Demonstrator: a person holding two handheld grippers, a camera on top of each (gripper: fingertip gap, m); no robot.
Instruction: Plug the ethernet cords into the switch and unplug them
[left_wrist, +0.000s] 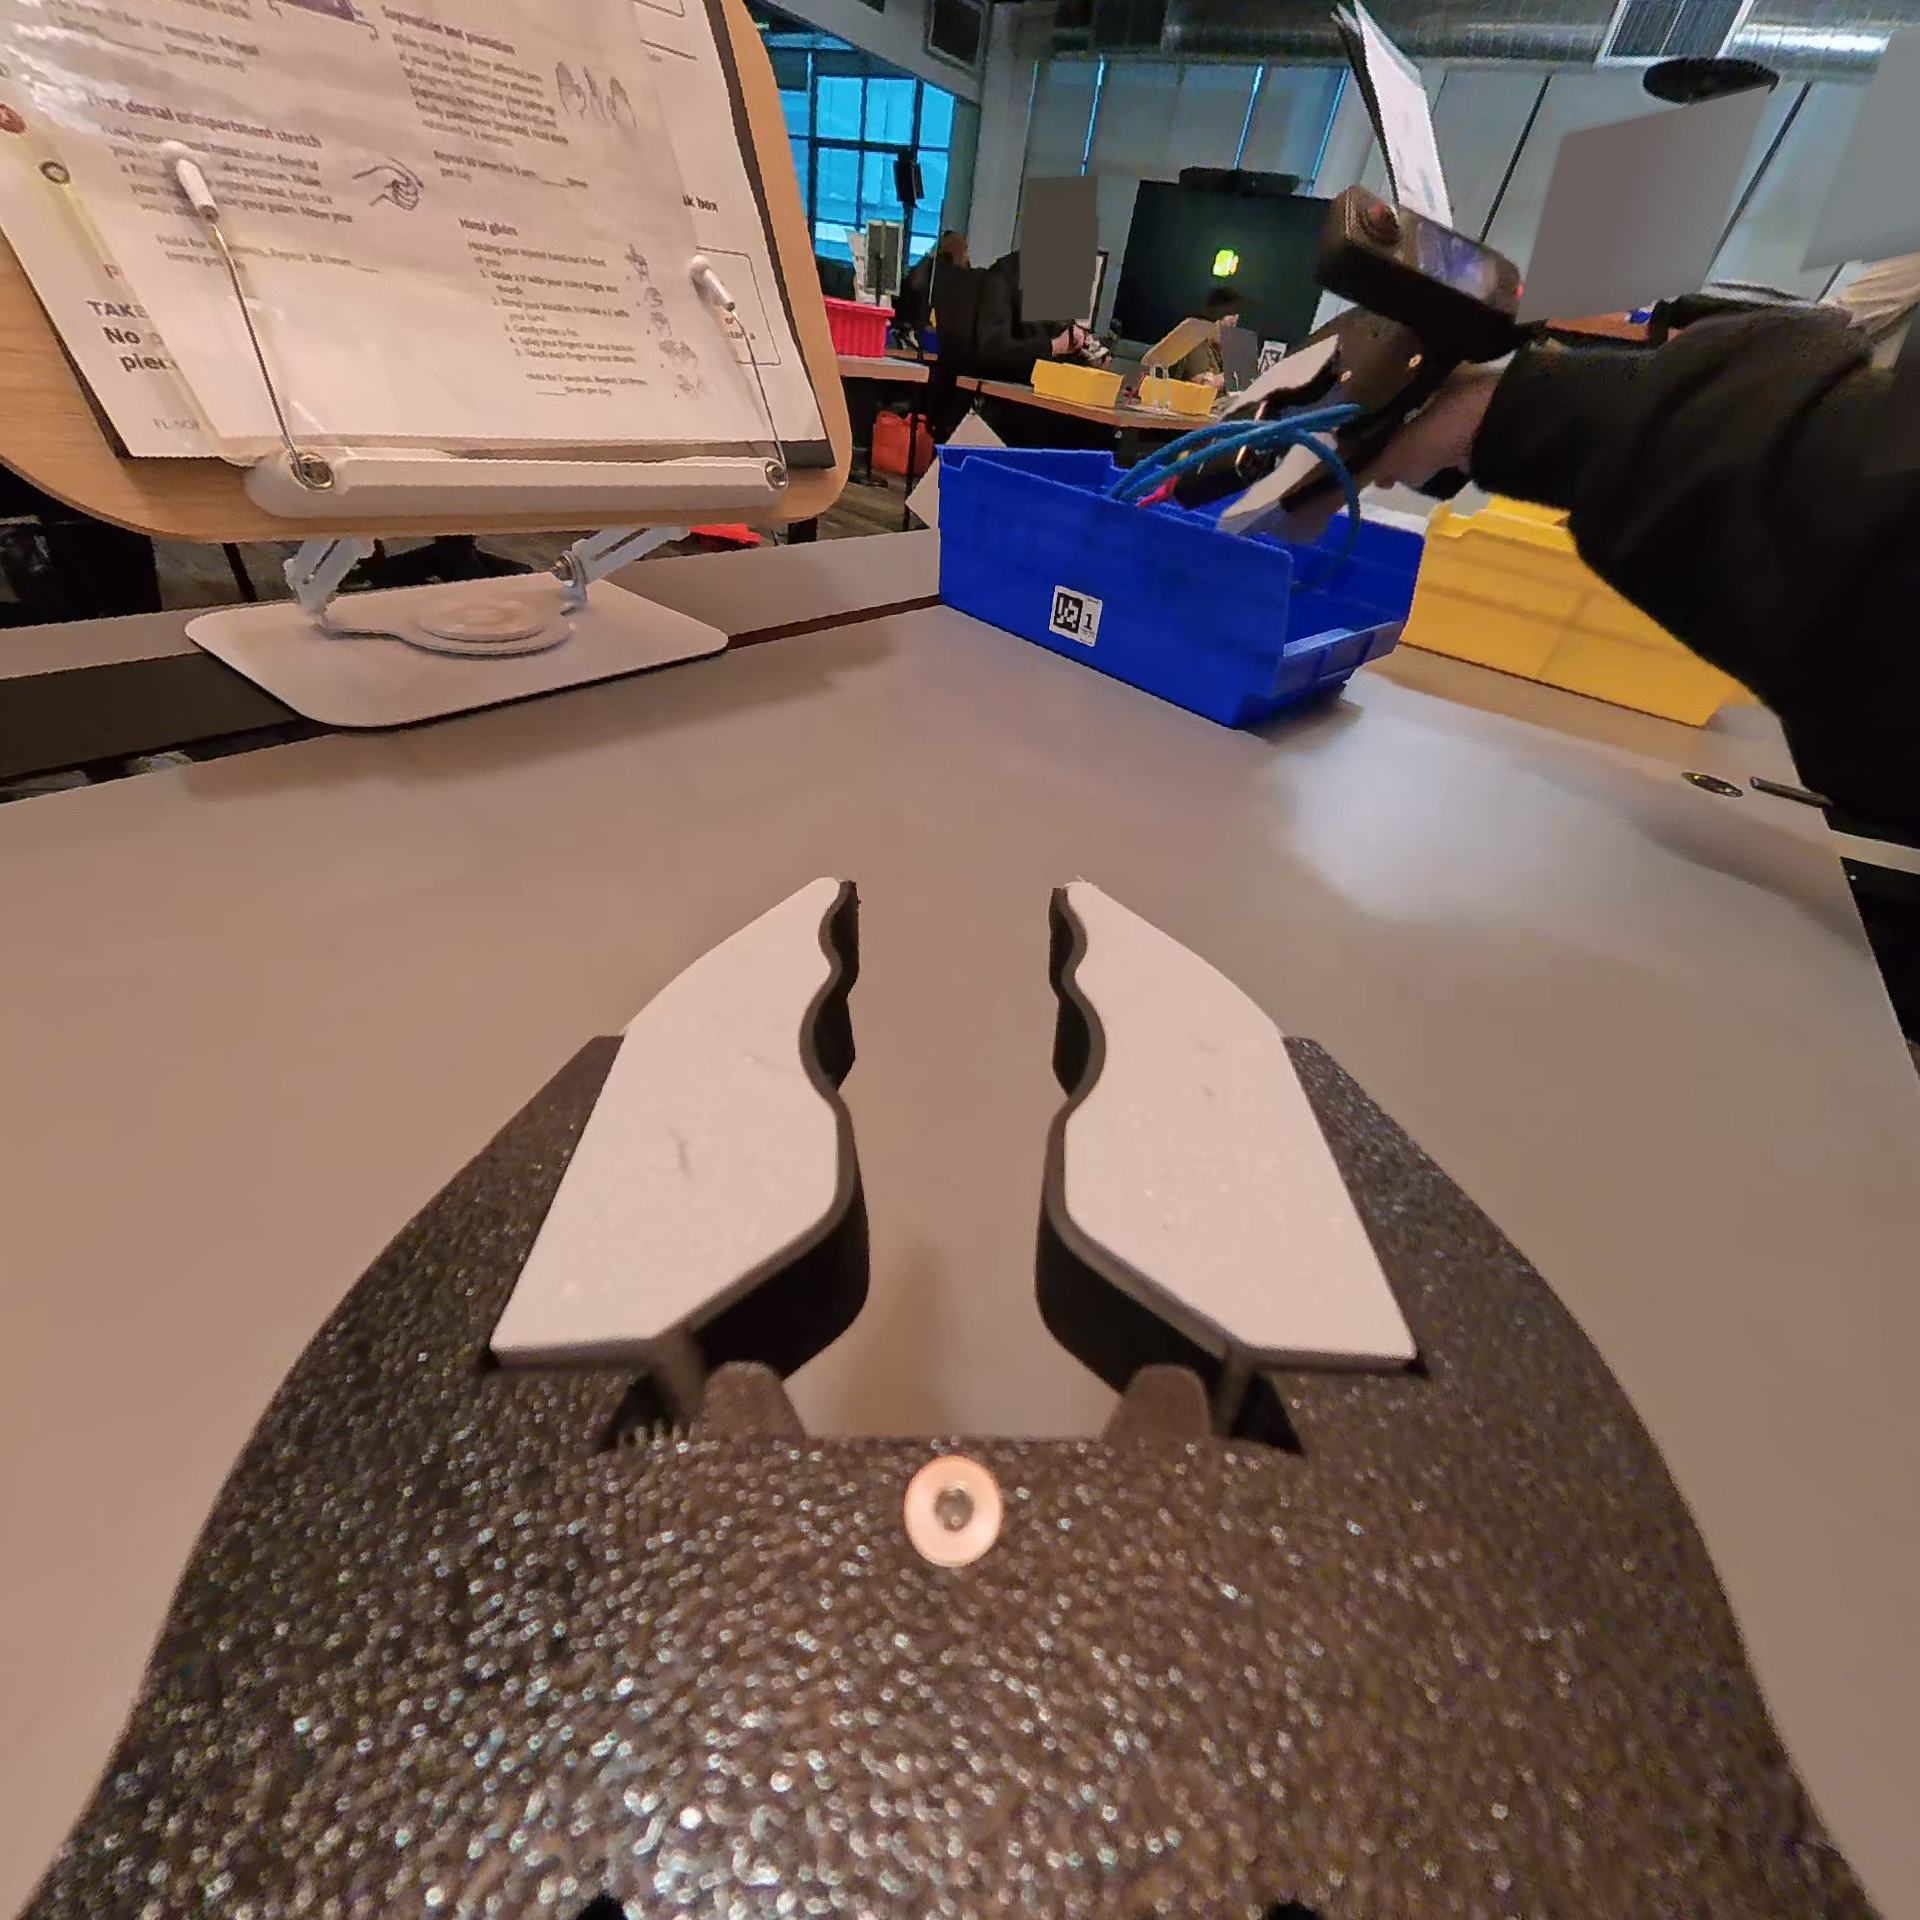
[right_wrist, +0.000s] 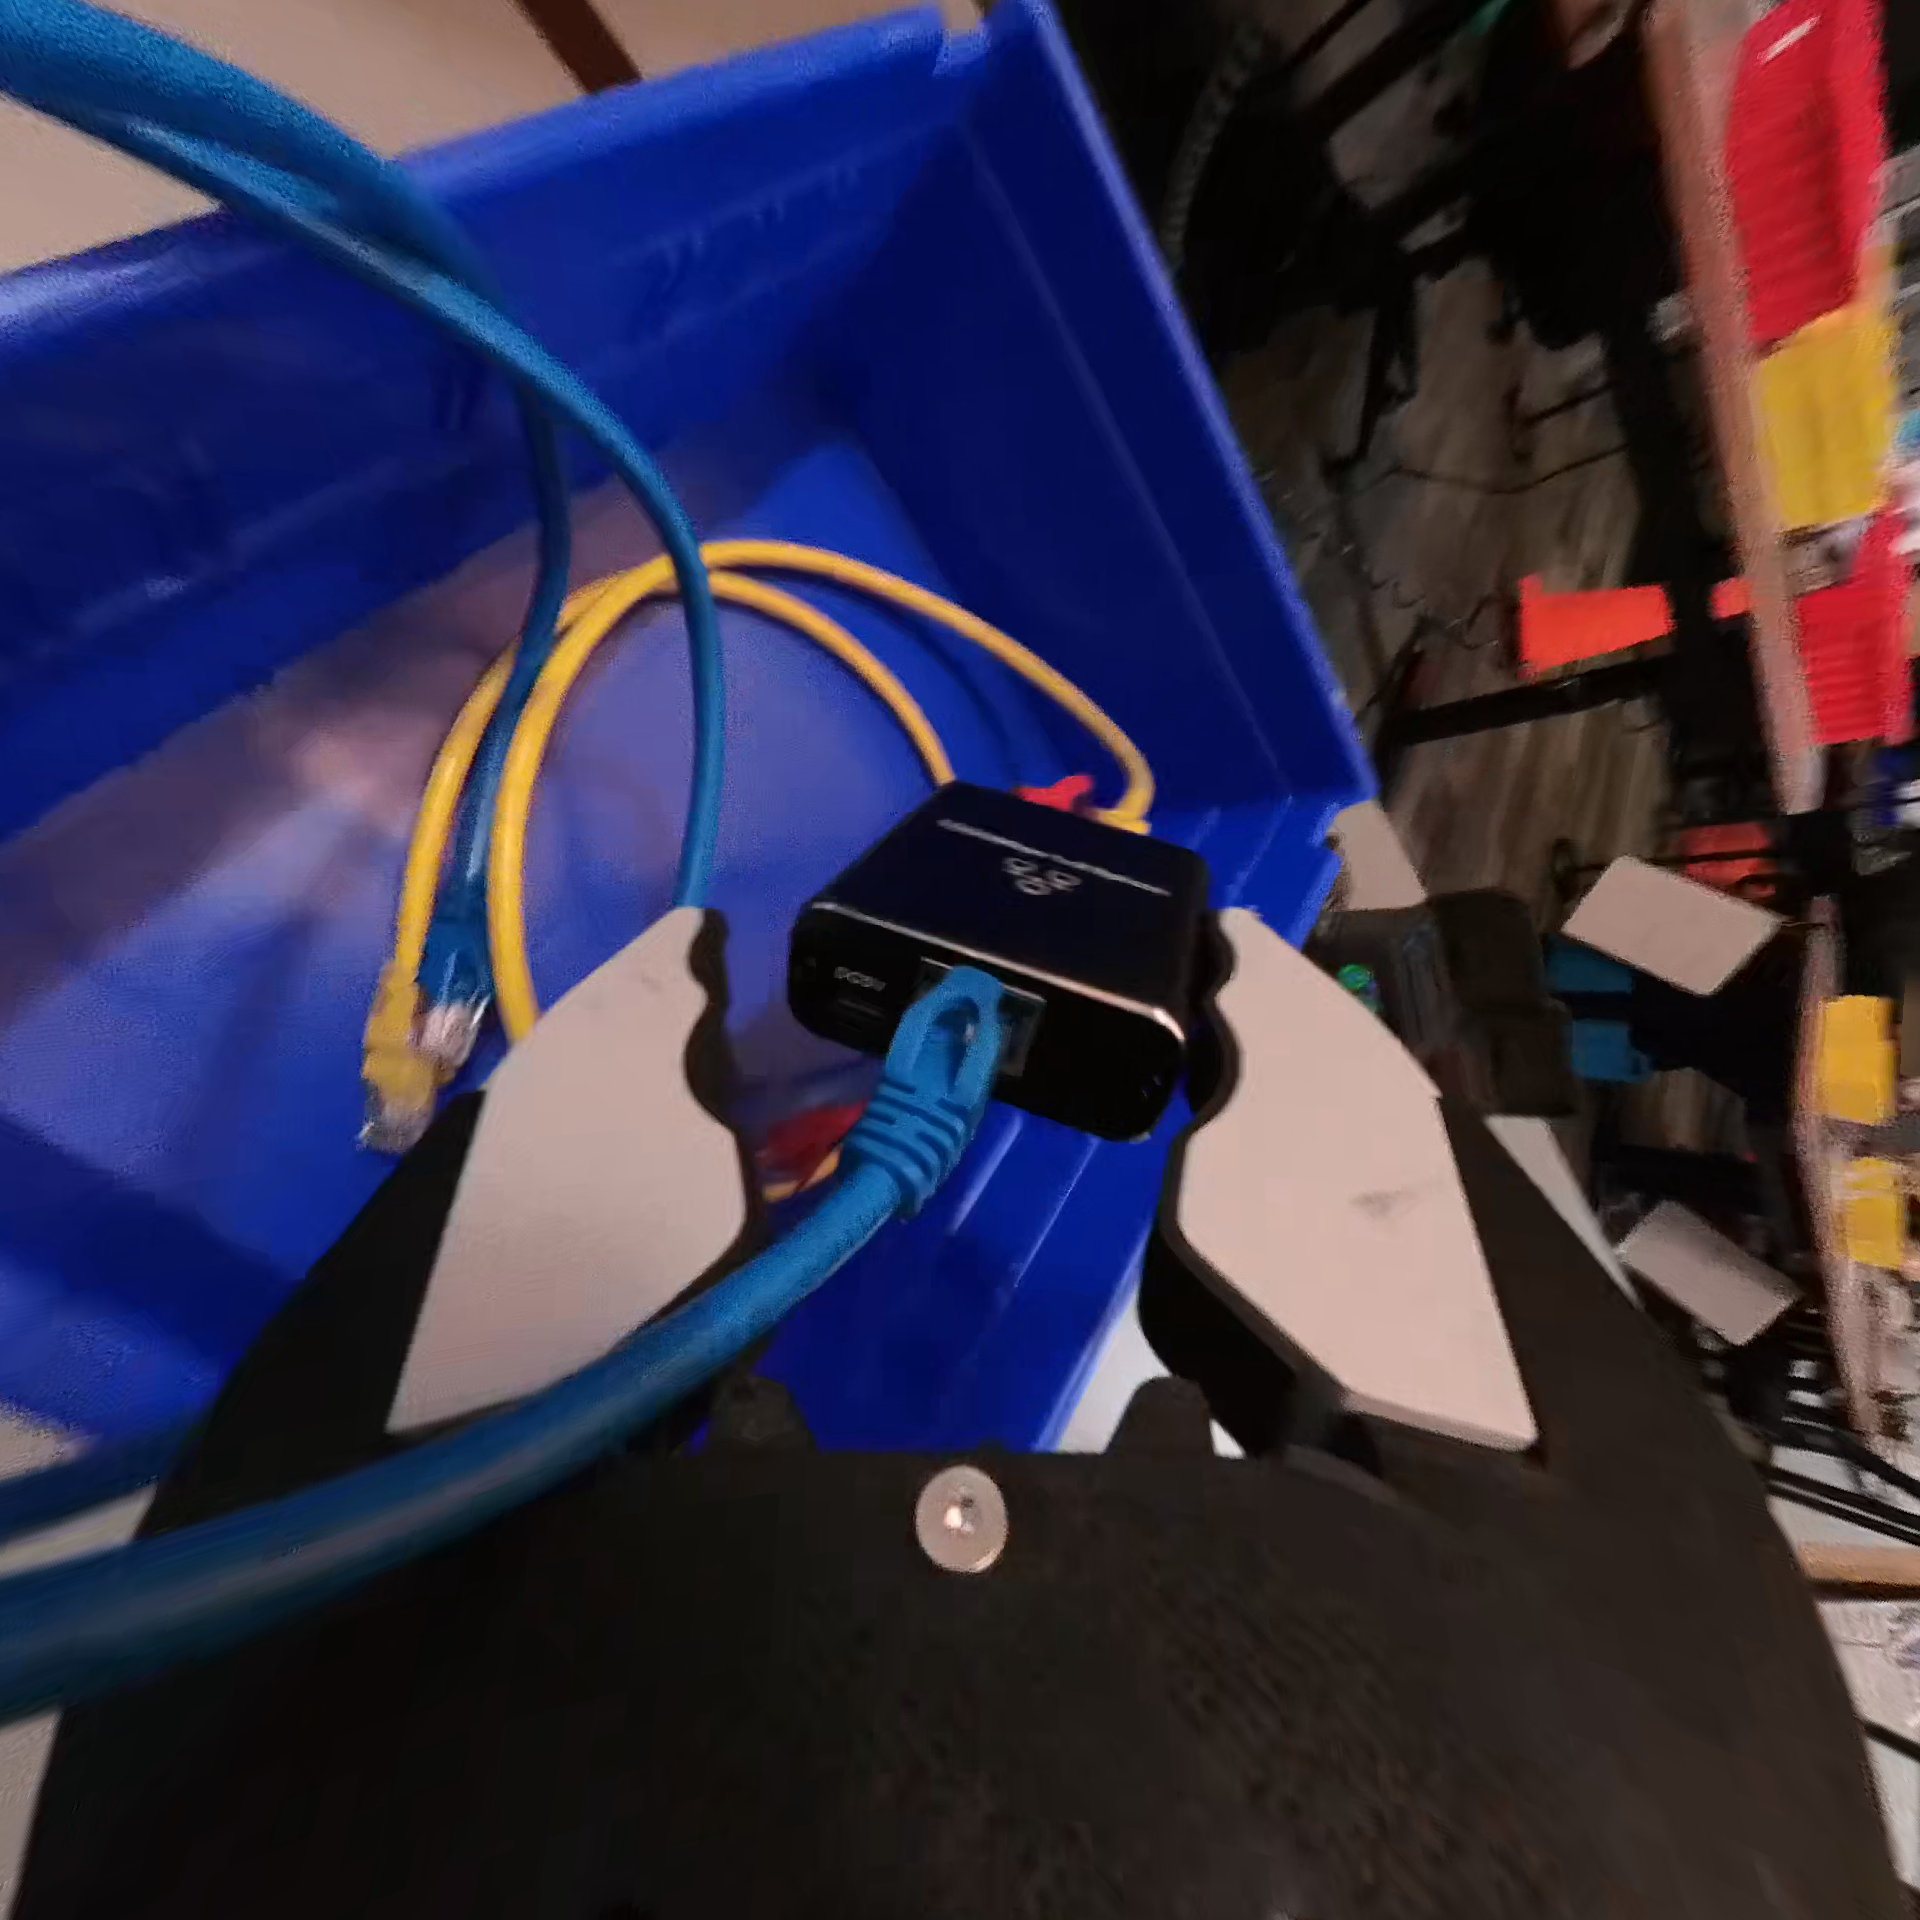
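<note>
So the switch (right_wrist: 997, 956) is a small black box with rounded corners and a smooth, slightly glossy shell, sitting centre frame in the right wrist view, inside the blue plastic bin (right_wrist: 935, 312). Its long axis runs from lower left to upper right of the frame and the port face points down toward the camera. A blue ethernet cord (right_wrist: 914, 1122) with a ribbed rubbery boot is plugged into that face, and its cable sweeps off to the lower left and loops back round through the top left. A yellow cord (right_wrist: 727, 582) curls on the bin floor behind the switch, thin and shiny, with its loose plug lying left of centre right beside a second blue plug (right_wrist: 452, 966). Something red pokes out behind the switch, can't tell what.

The right gripper (right_wrist: 961, 940) has flat pale pads with wavy black inner edges, spread wide on both sides of the switch. The right finger is right against the box, the left one stands clear of it, so it's released, not clamping anything.

In the left wrist view the left gripper (left_wrist: 956, 894) hovers over the bare grey matte table (left_wrist: 520, 883), jaws apart, nothing between them. The bin (left_wrist: 1122, 561) sits upper right there, with the right gripper (left_wrist: 1268, 457) over it and a yellow bin (left_wrist: 1538, 613) just beyond. A wooden document stand (left_wrist: 810, 312) holding papers fills the upper left
</note>
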